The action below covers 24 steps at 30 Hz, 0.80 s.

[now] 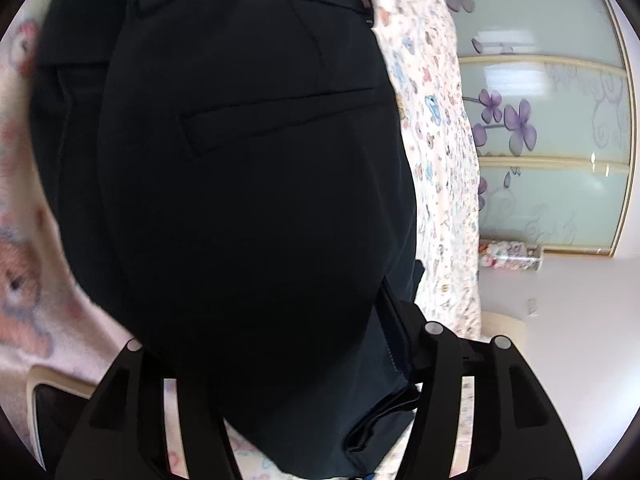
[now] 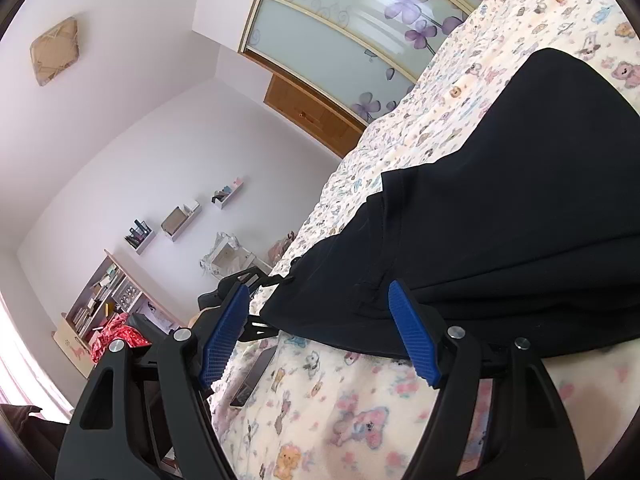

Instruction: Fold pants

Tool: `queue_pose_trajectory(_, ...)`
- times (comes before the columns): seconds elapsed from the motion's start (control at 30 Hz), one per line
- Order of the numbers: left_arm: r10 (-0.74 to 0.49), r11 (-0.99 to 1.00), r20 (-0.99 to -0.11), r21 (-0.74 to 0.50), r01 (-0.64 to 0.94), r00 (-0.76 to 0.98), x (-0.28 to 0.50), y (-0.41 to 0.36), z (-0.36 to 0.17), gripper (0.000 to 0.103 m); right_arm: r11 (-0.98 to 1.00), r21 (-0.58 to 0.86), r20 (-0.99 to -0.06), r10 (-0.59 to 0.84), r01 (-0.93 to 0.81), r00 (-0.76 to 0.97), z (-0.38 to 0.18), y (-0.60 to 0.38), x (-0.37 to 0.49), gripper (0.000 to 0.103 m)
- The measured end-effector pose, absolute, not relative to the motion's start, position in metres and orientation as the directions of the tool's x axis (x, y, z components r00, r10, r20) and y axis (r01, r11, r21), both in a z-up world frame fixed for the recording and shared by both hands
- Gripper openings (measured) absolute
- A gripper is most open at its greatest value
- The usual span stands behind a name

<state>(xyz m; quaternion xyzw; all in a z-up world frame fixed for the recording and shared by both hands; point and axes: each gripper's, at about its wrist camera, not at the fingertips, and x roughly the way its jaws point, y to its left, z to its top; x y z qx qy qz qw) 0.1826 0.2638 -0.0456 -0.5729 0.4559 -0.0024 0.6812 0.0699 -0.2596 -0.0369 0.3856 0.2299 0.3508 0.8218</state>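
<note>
- Left wrist view: my left gripper (image 1: 280,412) has its pads buried under dark cloth, so I can't tell how wide the jaws stand or whether they pinch anything; only the black finger frames show at either side.
- The pants (image 1: 248,184) fill most of that view, draped over the gripper (a welt back pocket and the waistband face the camera), lying on the printed bedspread (image 1: 436,184).
- Past the bed edge I see a sliding wardrobe door (image 1: 548,128) with purple flowers on frosted glass.
- Right wrist view: my right gripper (image 2: 320,332) stands wide apart, both blue pads (image 2: 412,332) bare and gripping nothing.
- A hemmed edge of the pants (image 2: 500,216) lies just ahead, between the fingertips and past them; the right pad sits close against the cloth, and I can't tell whether it touches.
- The left gripper (image 2: 240,280) shows at the far edge of the fabric there.
- A phone (image 2: 256,376) lies on the bedspread (image 2: 360,412) near the left finger.
</note>
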Motion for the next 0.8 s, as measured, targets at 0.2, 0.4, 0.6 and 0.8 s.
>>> queue_pose_trajectory(0.2,-0.471,0.401,-0.638,-0.77,-0.497,0.609,0.18,0.261,-0.037,0.02,0.453,0.795,-0.105,0.758,-0.404,0.644,-0.037,-0.26,0.07,0.074)
queue_pose_trajectory(0.4,-0.244,0.728,-0.752,-0.559,-0.397,0.613,0.189,0.22,0.02,0.015,0.449,0.796,-0.1,0.758,-0.405,0.644,-0.037,-0.26,0.07,0.074)
queue_pose_trajectory(0.6,0.071,0.954,-0.757,-0.139,-0.266,0.65,0.202,0.142,0.076,0.014,0.438,0.805,-0.083,0.752,-0.401,0.654,-0.038,-0.264,0.069,0.074)
queue_pose_trajectory(0.8,0.197,0.979,-0.653,0.166,-0.115,0.731,0.187,0.061,0.112,0.013,0.392,0.827,0.013,0.705,-0.404,0.71,-0.032,-0.287,0.055,0.074)
